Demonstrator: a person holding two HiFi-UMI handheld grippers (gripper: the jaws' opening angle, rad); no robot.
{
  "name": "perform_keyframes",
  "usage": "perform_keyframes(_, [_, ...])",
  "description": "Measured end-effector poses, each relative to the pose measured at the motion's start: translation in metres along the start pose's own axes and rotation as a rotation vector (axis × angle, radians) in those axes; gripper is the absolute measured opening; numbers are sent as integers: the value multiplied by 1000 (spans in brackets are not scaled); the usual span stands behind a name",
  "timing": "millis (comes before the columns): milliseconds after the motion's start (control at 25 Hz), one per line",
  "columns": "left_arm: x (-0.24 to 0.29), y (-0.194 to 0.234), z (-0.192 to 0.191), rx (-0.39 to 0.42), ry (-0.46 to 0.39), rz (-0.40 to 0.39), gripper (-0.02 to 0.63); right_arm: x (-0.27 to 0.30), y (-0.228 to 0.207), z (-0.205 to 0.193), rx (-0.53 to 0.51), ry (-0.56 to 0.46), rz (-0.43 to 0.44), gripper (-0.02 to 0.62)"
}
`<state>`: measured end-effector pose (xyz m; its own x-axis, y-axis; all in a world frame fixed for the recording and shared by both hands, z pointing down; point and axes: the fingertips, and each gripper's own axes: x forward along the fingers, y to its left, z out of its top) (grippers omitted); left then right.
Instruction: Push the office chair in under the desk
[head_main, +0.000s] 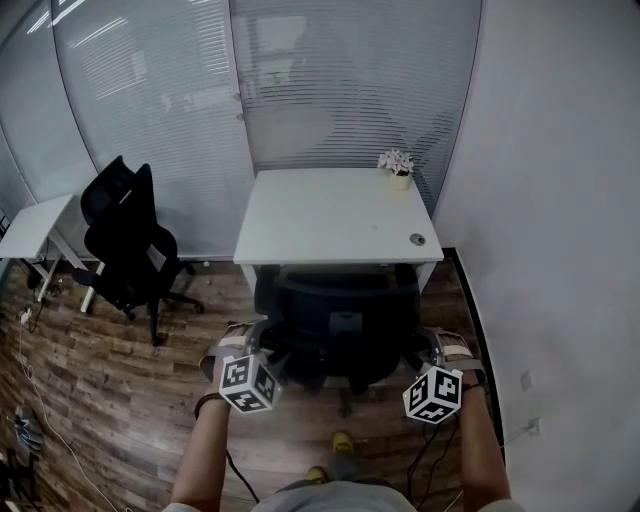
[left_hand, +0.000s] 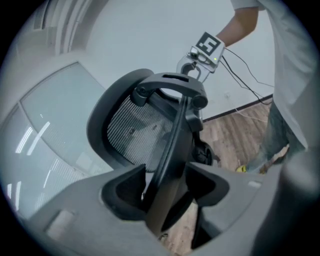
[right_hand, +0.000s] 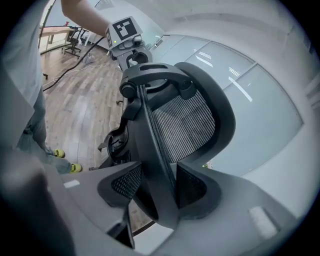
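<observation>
The person stands right behind the black office chair (head_main: 340, 320), both bare forearms stretched forward and down, one at each side of its backrest. The left hand (head_main: 225, 355) and the right hand (head_main: 460, 350) each wrap the handle of a tool at about the same height, marker cubes facing up.

The left gripper (left_hand: 167, 171) has its jaws spread. The rim of the backrest stands between them, with a sliver of gap on either side, so it is not pinched. The right gripper (right_hand: 157, 172) sits on the opposite rim, and there the frame fills the space between the two pads, which press on it from both sides.

The chair is at the white desk (head_main: 330, 215). Its backrest stands just at the near edge, and the seat is mostly out of sight beneath the top. The desk sits in the corner against the glass partition, with a small potted flower (head_main: 398, 165) at its far right. A second black chair (head_main: 125, 235) stands well off to the left on the wooden floor (head_main: 120, 390).
</observation>
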<state>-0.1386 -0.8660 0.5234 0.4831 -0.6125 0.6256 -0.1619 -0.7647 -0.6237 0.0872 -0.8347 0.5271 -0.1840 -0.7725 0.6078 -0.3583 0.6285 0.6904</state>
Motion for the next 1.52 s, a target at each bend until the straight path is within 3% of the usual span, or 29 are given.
perform_keyframes(360, [-34, 7, 7, -199, -124, 87, 213, -23, -1, 3, 4, 17, -109, 199])
perform_keyframes(520, [-47, 13, 8, -283, -166, 140, 181, -41, -13, 13, 164, -52, -164, 195])
perform_keyframes(880, [-84, 25, 13, -542, -292, 286, 72, -83, -31, 31, 638, -228, -332, 20])
perform_keyframes(1200, [-119, 27, 17, -660, -381, 401, -2, -113, -33, 36, 893, -340, -369, 0])
perform_keyframes(1520, [-144, 31, 15, -736, -418, 461, -2, -132, -33, 36, 991, -379, -386, 0])
